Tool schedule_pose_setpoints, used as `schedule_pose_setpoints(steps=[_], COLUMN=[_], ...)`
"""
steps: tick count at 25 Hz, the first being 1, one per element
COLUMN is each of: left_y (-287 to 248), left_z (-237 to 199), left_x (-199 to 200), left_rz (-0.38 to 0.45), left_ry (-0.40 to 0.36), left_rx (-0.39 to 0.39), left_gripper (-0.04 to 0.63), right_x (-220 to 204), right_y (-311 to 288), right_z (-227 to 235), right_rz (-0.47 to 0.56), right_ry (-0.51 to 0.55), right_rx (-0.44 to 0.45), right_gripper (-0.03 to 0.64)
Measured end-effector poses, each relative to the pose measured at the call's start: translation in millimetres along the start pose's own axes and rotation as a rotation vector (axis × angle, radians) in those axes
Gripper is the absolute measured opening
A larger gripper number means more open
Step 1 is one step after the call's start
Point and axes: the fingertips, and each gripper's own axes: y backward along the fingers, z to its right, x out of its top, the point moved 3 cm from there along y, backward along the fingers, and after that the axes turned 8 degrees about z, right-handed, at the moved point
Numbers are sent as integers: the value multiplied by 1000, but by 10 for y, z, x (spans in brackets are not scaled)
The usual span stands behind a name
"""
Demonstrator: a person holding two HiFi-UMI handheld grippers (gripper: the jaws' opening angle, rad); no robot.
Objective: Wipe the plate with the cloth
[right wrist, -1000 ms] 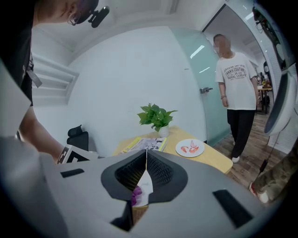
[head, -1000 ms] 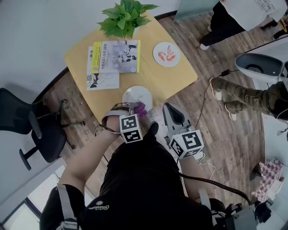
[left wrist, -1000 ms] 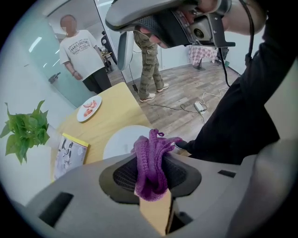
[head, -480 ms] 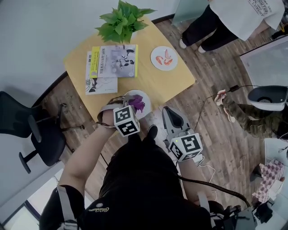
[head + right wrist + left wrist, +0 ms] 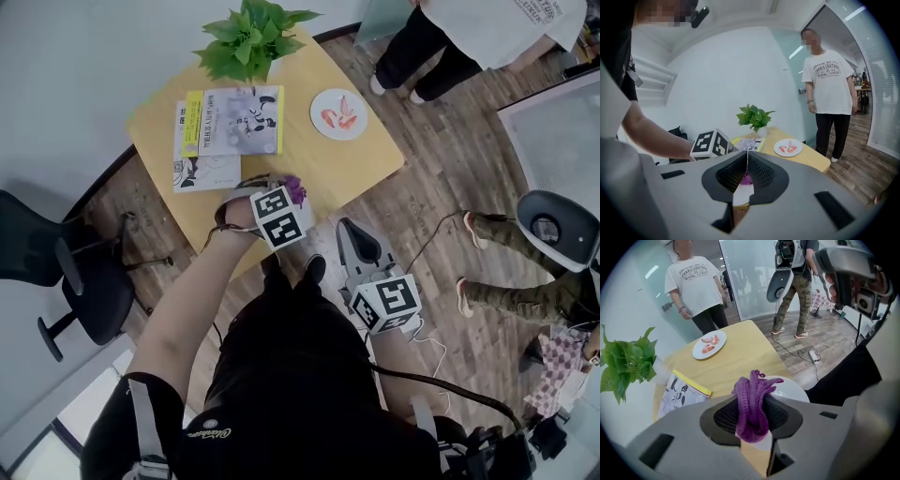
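Yellow table (image 5: 309, 164) carried the white plate (image 5: 790, 387) at its near edge, bare top beyond it; the left gripper (image 5: 751, 417) clamped a knitted purple cloth (image 5: 750, 399), bunched lengthwise along the jaws, loose end pointing far over the plate, while the right gripper (image 5: 746, 165) hung closed and empty off the table.

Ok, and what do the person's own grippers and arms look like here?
Both the left gripper and right gripper are bulky light-grey plastic shells with black mesh-textured fingers. Each carries a white cube with black square markers. The person wears a black top, forearms bare; a black cable trails by the right arm.
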Motion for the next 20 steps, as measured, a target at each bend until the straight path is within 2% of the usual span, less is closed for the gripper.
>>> schedule_pose_setpoints(steps=[10,14,20], left_y=[58,101,138], left_z=[120,227,494], left_x=[5,-13,2], left_rz=[-10,-9,-12], left_ry=[-54,-48,-78], left_rx=[-6,-33,-86], left_gripper=[127,127,127], right_x=[20,34,32], right_y=[38,3,-23], right_z=[62,50,47], right_rz=[5,10,11], right_ry=[-5,-5,-4], right_rx=[-16,-10,-6], right_gripper=[9,9,9])
